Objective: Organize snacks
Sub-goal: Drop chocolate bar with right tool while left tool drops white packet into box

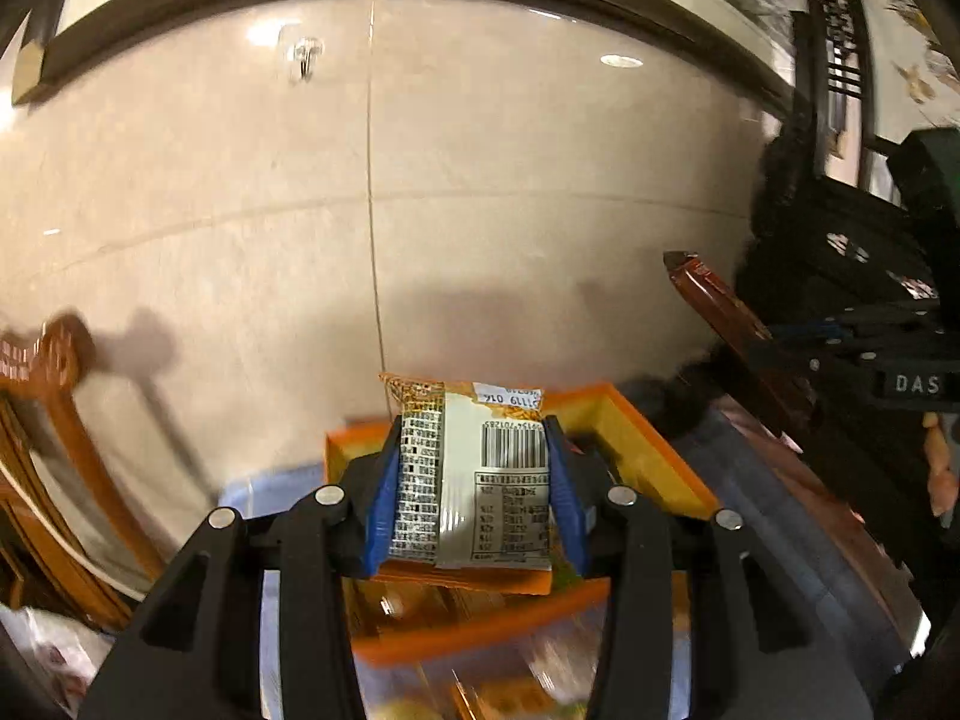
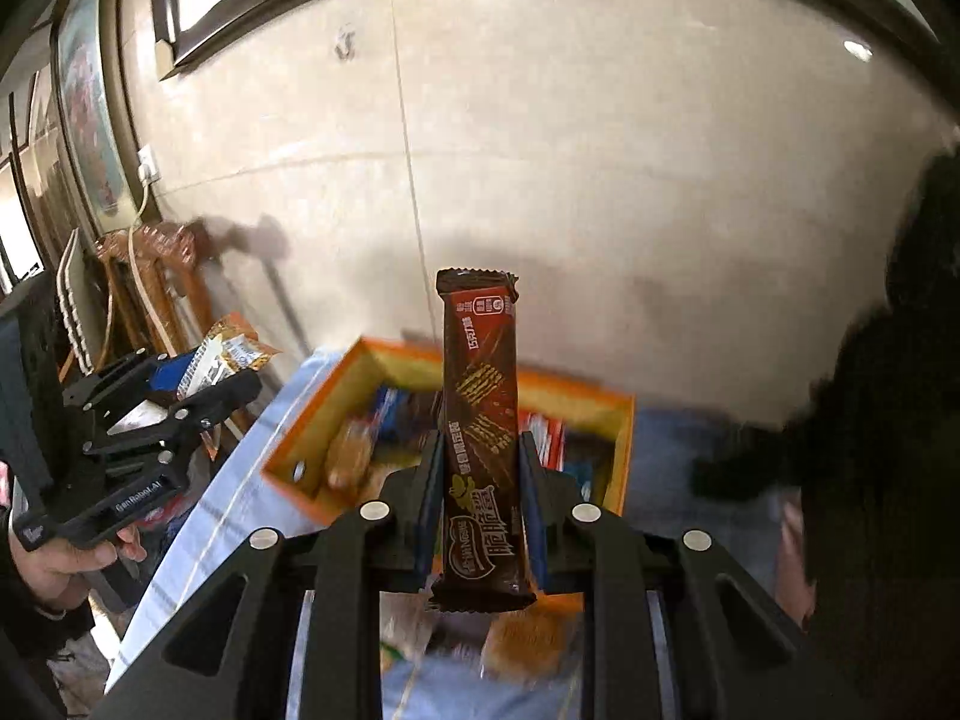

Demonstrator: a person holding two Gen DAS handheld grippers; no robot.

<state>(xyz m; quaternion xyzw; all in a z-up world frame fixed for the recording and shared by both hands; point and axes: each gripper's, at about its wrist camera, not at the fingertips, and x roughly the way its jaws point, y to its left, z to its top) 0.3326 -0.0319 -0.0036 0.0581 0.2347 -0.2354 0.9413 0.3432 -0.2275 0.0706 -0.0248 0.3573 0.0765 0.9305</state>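
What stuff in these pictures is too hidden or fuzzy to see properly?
- Left wrist view: the front of the orange snack packet faces away; only its back with the barcode shows, clamped in the left gripper.
- Right wrist view: the snacks inside the orange box are blurred, and partly hidden by the chocolate wafer bar in the right gripper.
- Both views: whatever lies under the grippers at the bottom edge is smeared by motion.
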